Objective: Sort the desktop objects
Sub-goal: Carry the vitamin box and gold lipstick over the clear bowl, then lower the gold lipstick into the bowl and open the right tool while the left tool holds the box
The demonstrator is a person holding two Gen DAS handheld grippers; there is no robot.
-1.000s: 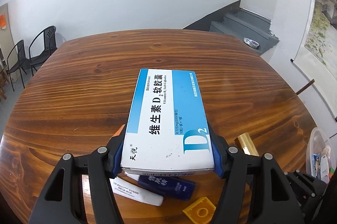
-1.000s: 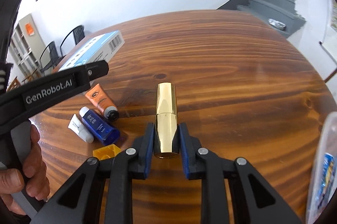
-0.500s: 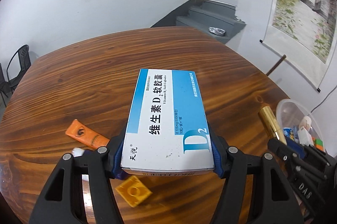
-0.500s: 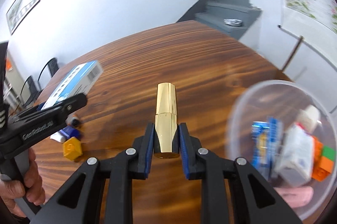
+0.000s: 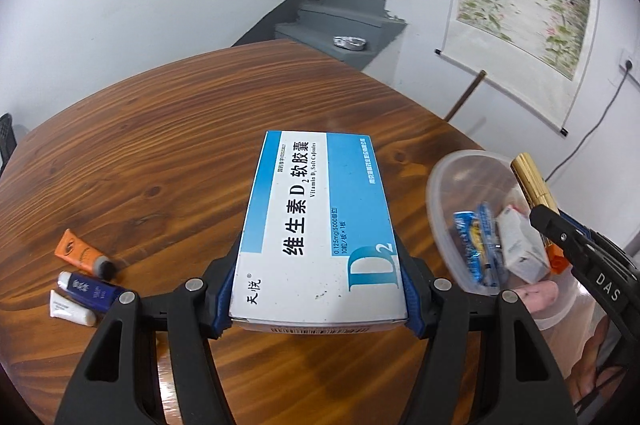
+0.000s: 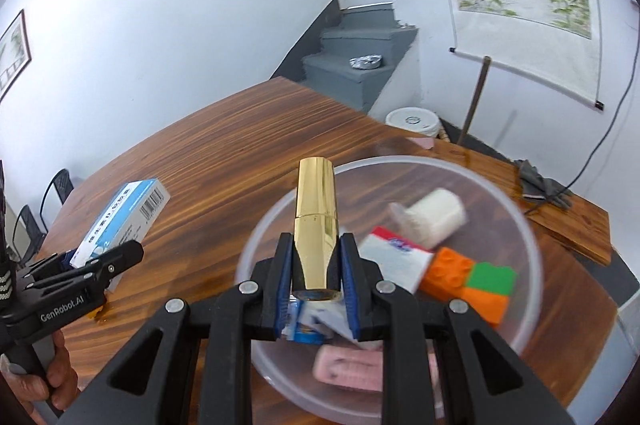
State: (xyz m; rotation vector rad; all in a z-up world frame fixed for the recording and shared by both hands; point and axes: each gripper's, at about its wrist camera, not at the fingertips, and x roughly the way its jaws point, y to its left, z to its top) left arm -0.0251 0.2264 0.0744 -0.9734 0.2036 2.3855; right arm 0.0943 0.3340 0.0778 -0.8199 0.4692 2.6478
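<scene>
Over the worktop (image 5: 168,145): both tongs are carried above the dark wooden surface, each with a load.
Left tongs (image 5: 318,299): pinching the blue-and-white vitamin D box (image 5: 320,225) across its near end, blue pads pressed to both long sides; the box lies flat and points away from the camera.
Right tongs (image 6: 316,283): clamped on the gold tube (image 6: 316,221) near its base (the tube's far end juts forward past the fingertips).
Gold tube position: held above the clear plastic bowl (image 6: 532,225), over the bowl's near-left part; whether it touches anything inside cannot be told.
Bowl contents: a white roll (image 6: 434,217), an orange-and-green brick block (image 6: 470,279), a white packet (image 6: 400,261), a pink item (image 6: 348,369) and a blue wrapper (image 5: 478,245).
Bowl place: on the worktop, right of the vitamin D box in the left wrist view.
Left on the worktop: an orange tube (image 5: 82,251), a dark blue tube (image 5: 90,287) and a white tube (image 5: 72,313), lying side by side well apart from the bowl.
</scene>
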